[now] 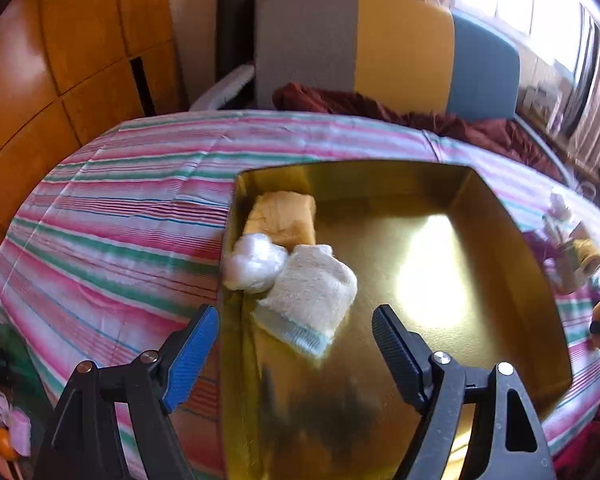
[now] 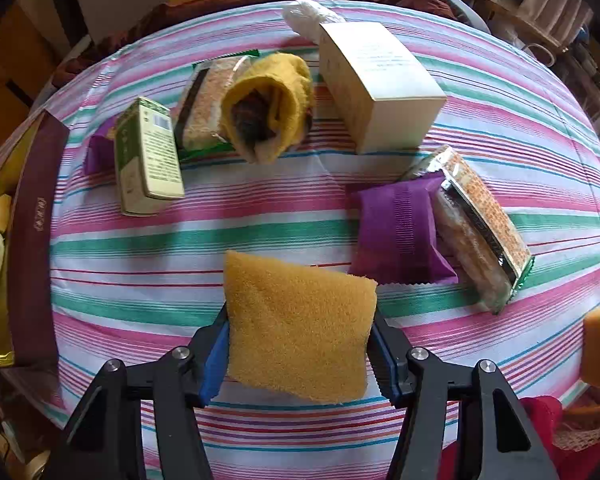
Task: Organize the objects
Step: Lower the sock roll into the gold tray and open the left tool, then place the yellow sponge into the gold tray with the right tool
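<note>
One yellow sponge [image 2: 298, 330] sits pinched between the jaws of the right tool [image 2: 300, 354], low in the middle of the right wrist view, lifted clear of the striped bed cover [image 2: 220, 236] as far as the picture lets me judge. It looks light, soft and springy; its sides bulge a little where the pads press, so a grip across its flat faces near the middle should hold without much squeeze, and it is unlikely to slip or break. The right tool is closed to the sponge's width and grips nothing else. Beyond it lie other loose things: a purple packet [image 2: 398, 232] at the right touching a clear-wrapped snack bar [image 2: 480, 232], a white box [image 2: 380, 88] in the upper right, a rolled yellow towel [image 2: 268, 104] in the upper middle, and a green carton [image 2: 146, 156] at the upper left. At the left edge of that frame stands the maroon-sided box [image 2: 34, 240]. In the left wrist view its gold interior [image 1: 380, 260] fills the centre, already holding a white sock [image 1: 312, 292], a cotton ball [image 1: 252, 268] and another yellow sponge [image 1: 282, 218] in its left part. The left tool [image 1: 296, 342] hovers over the box's near side, spread wide and holding nothing.
</note>
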`<action>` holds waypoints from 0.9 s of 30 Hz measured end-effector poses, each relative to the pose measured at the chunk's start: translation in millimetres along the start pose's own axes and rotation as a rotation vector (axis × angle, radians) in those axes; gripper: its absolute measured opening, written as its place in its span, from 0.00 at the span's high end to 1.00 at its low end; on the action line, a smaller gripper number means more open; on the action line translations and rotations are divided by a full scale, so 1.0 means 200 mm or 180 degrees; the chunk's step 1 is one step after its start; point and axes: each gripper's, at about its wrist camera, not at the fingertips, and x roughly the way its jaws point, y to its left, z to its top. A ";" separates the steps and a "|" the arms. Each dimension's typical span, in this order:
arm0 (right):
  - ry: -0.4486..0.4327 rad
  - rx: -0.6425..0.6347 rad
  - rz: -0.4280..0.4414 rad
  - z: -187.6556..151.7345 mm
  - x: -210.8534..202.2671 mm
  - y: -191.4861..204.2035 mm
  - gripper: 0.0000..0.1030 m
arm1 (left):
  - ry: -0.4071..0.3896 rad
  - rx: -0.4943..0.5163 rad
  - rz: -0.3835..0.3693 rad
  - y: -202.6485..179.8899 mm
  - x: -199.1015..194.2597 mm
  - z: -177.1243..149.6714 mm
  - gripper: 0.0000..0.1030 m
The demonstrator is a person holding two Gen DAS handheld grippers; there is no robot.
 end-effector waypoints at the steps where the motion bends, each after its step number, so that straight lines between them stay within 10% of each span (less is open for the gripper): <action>1: -0.0065 -0.0037 0.0053 0.00 -0.03 0.00 0.41 | -0.0040 -0.0058 -0.0009 0.03 -0.03 -0.01 0.22; 7: -0.0482 -0.0329 0.0618 -0.05 -0.37 0.24 0.41 | -0.0137 -0.0428 -0.0091 0.20 -0.13 -0.09 0.22; 12: -0.0710 -0.0945 0.1117 -0.08 -0.62 1.05 0.39 | -0.0090 -0.0768 -0.0148 0.33 -0.16 -0.16 0.23; 24: 0.0022 -0.1613 0.1693 -0.22 -0.12 2.15 0.36 | -0.0062 -0.1218 -0.0342 0.52 -0.15 -0.23 0.29; 27: 0.0221 -0.1548 0.1924 -0.24 0.01 2.24 0.18 | -0.0099 -0.1235 -0.0323 0.53 -0.16 -0.23 0.29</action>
